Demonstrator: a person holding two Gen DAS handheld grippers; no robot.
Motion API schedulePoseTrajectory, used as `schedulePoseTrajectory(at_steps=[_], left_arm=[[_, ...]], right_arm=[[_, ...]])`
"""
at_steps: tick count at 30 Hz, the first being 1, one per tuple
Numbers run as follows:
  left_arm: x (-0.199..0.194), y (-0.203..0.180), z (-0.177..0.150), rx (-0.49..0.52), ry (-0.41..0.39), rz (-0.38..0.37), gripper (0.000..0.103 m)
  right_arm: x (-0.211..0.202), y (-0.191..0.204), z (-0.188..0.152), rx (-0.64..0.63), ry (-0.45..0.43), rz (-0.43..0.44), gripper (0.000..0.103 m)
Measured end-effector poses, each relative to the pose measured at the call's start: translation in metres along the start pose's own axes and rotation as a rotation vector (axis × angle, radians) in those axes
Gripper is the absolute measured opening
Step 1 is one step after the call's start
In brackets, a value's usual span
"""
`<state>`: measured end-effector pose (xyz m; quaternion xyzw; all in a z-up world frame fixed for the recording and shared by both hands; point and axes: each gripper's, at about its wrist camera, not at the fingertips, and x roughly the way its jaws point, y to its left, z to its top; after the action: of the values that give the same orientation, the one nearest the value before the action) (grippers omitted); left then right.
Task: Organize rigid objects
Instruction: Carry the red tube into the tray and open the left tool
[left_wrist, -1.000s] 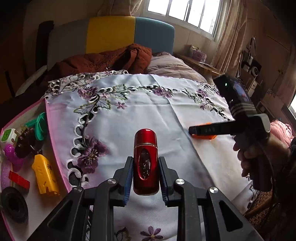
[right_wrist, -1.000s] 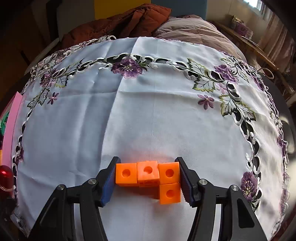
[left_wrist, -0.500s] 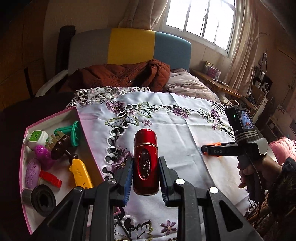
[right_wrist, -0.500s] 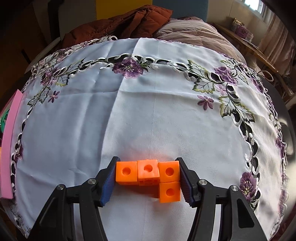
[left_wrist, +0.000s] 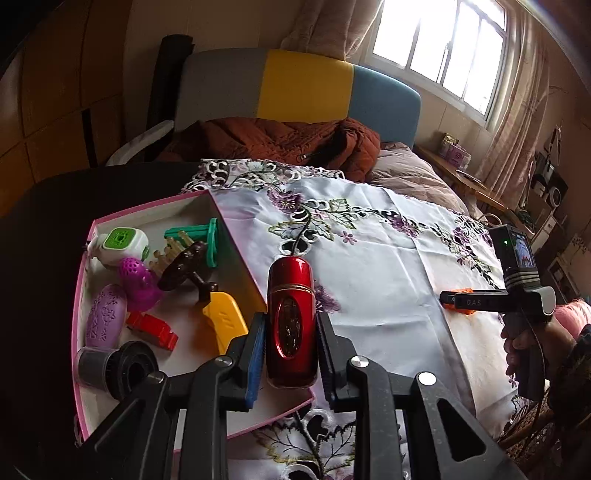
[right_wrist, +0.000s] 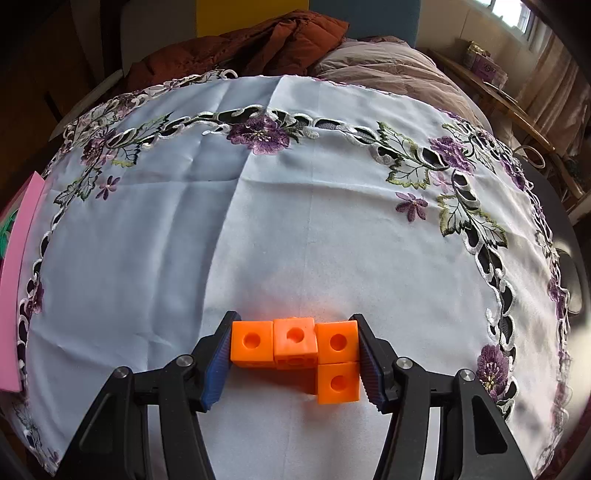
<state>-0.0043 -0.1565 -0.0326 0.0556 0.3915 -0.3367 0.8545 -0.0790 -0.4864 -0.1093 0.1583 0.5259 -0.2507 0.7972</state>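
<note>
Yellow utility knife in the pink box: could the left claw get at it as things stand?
Probably not yet. The left claw is shut on the red bottle, so it has no free grip. The yellow utility knife itself lies uncovered in the pink box, just left of the claw.

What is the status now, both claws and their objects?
Left claw shut on red bottle, over pink box. Right claw shut on orange cubes, on tablecloth. Nothing blocking.

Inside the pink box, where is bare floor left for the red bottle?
Bare floor in the pink-rimmed box: near right corner, beside the yellow plastic cutter, under the red metallic bottle. The left half is crowded.
</note>
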Motion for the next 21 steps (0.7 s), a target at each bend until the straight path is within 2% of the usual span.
schedulePoseTrajectory(at_steps=[7, 13, 16, 21], left_arm=[[-0.017, 0.044, -0.008, -0.077, 0.006, 0.014, 0.025], [-0.038, 0.092, -0.019, -0.17, -0.003, 0.056, 0.025], [-0.038, 0.1, -0.027, -0.197, 0.014, 0.027, 0.025], [-0.024, 0.09, -0.031, -0.204, 0.052, -0.029, 0.025]], right_arm=[[-0.002, 0.004, -0.001, -0.019, -0.006, -0.011, 0.06], [-0.003, 0.006, -0.002, -0.03, -0.007, -0.018, 0.06], [-0.003, 0.005, -0.001, -0.033, -0.007, -0.018, 0.06], [-0.003, 0.005, -0.001, -0.035, -0.008, -0.02, 0.06]])
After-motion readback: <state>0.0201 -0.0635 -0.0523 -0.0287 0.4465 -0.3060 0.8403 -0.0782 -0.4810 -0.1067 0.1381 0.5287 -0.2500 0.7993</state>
